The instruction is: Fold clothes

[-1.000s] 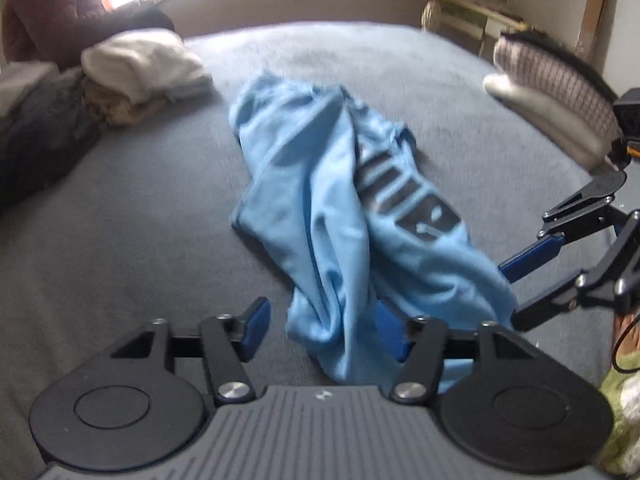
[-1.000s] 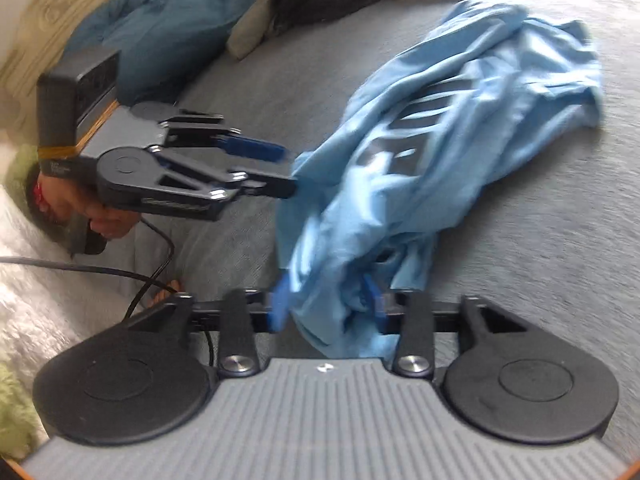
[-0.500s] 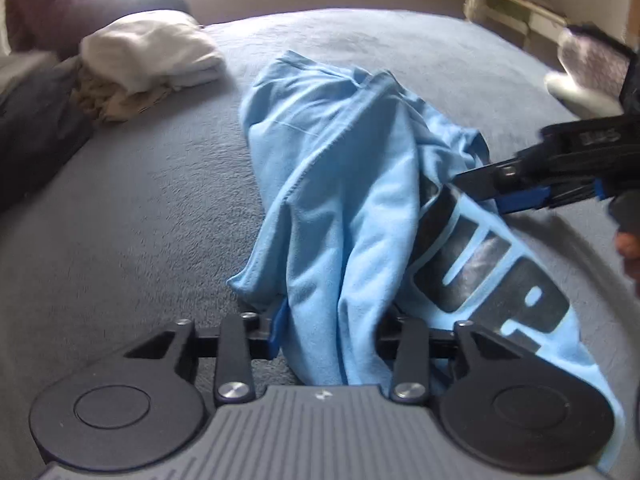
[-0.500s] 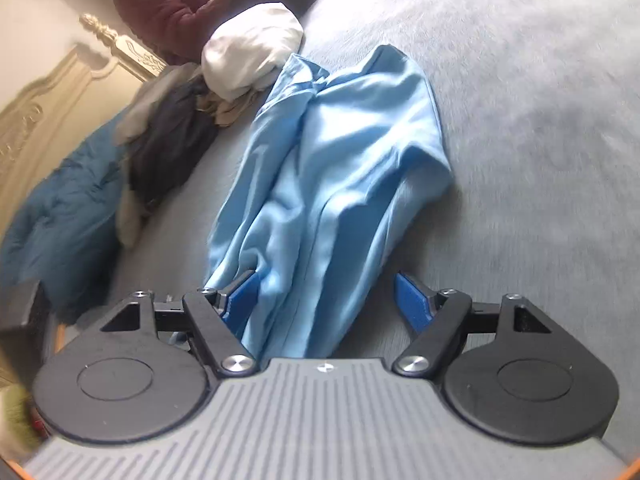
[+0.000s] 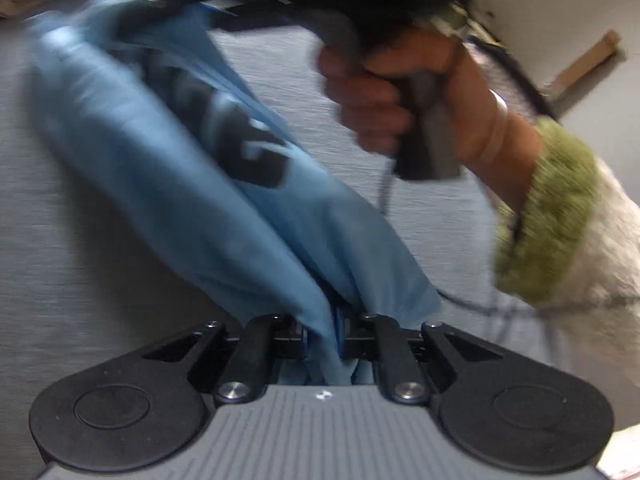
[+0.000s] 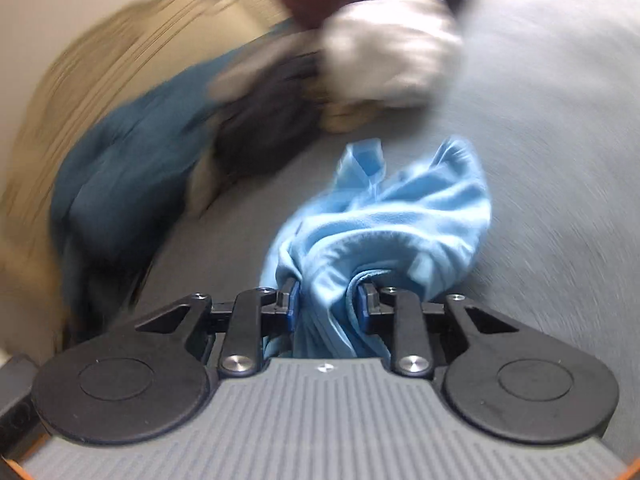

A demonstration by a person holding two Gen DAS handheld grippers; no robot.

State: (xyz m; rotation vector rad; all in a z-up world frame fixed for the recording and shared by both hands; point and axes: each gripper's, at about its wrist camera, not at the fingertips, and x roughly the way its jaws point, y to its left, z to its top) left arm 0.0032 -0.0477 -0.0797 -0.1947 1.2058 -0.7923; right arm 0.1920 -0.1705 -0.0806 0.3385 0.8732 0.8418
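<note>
Closing on bunched fabric, left gripper (image 5: 325,330) pinches the light blue t-shirt (image 5: 192,184) at frame bottom centre; shirt stretches to upper left over the grey bed (image 5: 60,240). Right hand (image 5: 384,96), upper right, grips its handle, green cuff (image 5: 548,216) below. Right gripper (image 6: 327,300) also closing, jaws clamping a wad of shirt (image 6: 400,220), lower centre. Blurred clothes pile (image 6: 280,92) upper left.

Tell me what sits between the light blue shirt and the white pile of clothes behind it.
In the right wrist view, only bare grey bedcover lies between the light blue shirt and the white pile; the blur hides anything small.
</note>
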